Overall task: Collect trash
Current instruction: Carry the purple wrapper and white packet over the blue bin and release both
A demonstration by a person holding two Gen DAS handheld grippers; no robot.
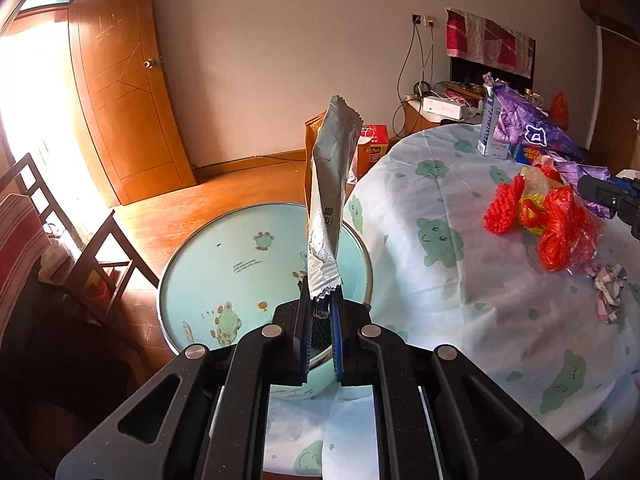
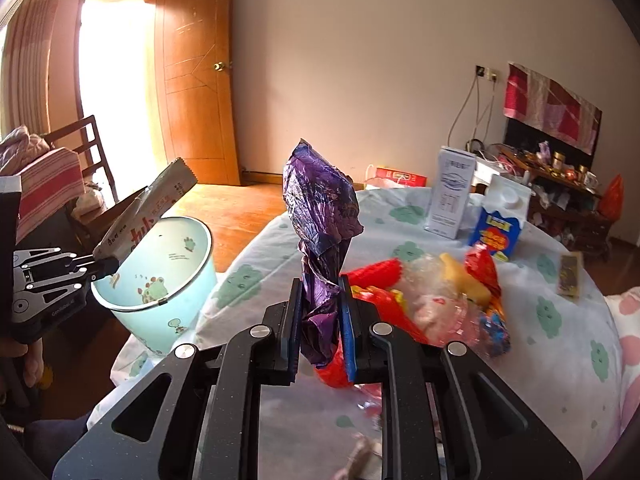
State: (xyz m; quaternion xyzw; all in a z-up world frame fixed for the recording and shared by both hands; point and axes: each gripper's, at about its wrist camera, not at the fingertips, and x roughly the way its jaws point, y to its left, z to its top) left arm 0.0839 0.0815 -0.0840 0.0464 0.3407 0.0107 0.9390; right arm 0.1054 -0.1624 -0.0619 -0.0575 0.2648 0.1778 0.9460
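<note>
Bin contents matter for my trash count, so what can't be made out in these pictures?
- Bin floor: left wrist view, tool and silver wrapper cover part of it.
- Bin depth: right wrist view, near wall hides it.
- Paper scrap: right wrist view, blurred, behind tool frame.
- Flat packet: right wrist view, print too small.

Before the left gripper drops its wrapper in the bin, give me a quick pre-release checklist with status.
1. Left gripper shut on the silver wrapper: ok.
2. Silver wrapper over the light blue bin mouth: ok in the left wrist view; the right wrist view shows it near the rim, so exact centring cannot tell.
3. Bin upright and open: ok.
4. Bin has room: ok, its inside looks bare.
5. Right gripper shut on the purple wrapper and clear of the bin: ok, it is over the table.
6. More trash left on the table: not ok, the red and yellow plastic pile remains.
</note>
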